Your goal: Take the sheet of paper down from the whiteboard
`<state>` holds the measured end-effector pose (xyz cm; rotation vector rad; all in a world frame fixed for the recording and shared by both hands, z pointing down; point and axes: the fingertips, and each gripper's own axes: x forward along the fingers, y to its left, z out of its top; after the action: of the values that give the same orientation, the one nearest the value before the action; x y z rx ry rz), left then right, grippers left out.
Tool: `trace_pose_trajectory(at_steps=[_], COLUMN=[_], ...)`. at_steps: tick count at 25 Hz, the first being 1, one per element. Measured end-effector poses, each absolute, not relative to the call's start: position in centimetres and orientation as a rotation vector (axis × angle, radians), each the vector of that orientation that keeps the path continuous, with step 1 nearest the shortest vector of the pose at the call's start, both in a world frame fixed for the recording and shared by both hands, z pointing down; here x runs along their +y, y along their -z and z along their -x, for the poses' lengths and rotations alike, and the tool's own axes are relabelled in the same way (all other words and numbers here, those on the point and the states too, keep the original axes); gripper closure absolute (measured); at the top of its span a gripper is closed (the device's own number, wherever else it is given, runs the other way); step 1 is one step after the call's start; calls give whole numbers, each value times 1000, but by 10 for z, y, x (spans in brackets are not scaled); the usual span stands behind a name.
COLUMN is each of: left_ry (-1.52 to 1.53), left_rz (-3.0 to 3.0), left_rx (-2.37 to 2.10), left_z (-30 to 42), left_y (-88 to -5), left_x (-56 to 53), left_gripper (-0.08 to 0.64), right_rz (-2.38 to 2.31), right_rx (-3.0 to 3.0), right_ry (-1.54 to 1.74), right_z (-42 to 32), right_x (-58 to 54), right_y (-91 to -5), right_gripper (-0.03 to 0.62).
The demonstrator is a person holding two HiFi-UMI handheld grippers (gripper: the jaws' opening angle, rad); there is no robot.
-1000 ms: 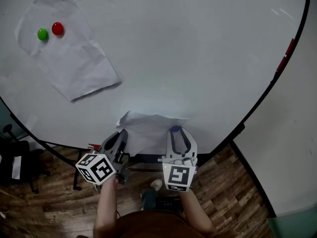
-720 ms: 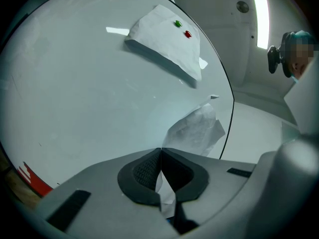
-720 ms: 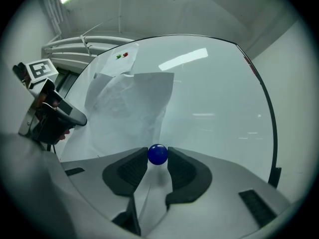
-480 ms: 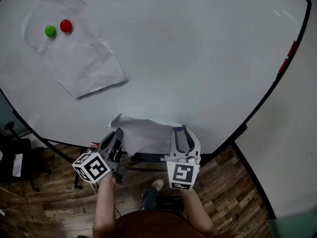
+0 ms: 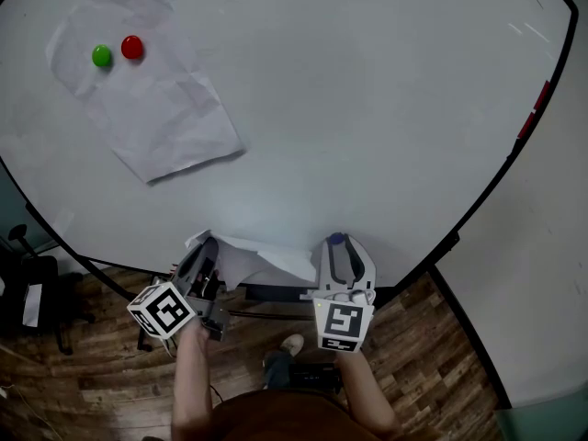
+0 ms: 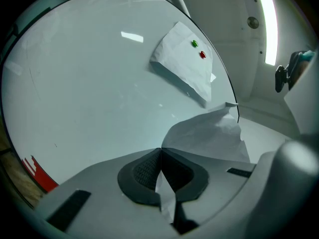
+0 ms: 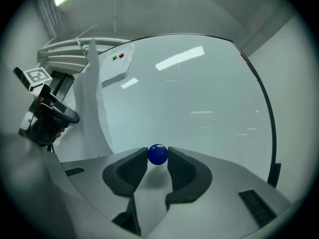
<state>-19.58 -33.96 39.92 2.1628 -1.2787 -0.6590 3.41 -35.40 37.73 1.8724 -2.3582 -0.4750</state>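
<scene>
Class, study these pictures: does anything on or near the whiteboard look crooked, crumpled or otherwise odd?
Yes. The white paper sheet pinned by the round green magnet and round red magnet hangs askew and wrinkled. A second crumpled white sheet sits pinched in the left gripper.

free: whiteboard (image 5: 367,108) centre, right | blocked: upper left, pinned sheet (image 5: 156,108), green magnet (image 5: 101,56), red magnet (image 5: 132,47)
</scene>
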Motion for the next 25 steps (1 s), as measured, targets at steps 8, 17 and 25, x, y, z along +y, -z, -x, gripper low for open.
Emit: trace_pose_trajectory(at_steps=[8, 17, 25], left_ry=[676, 676, 675], left_rz=[-2151, -2147, -2143], left_rx=[-1284, -1280, -1284], left_z=[203, 204, 205], left_y=[-399, -400, -401], left_x=[-339, -341, -343], left_gripper=[535, 535, 535], right_rz=[-1871, -1877, -1882], right_rx=[-2395, -2403, -2402], right_ry=[422, 394, 391], right_z=[-30, -31, -32], right_x=[-356, -358, -359], right_y=[-381, -383, -384], right_gripper=[456, 456, 456])
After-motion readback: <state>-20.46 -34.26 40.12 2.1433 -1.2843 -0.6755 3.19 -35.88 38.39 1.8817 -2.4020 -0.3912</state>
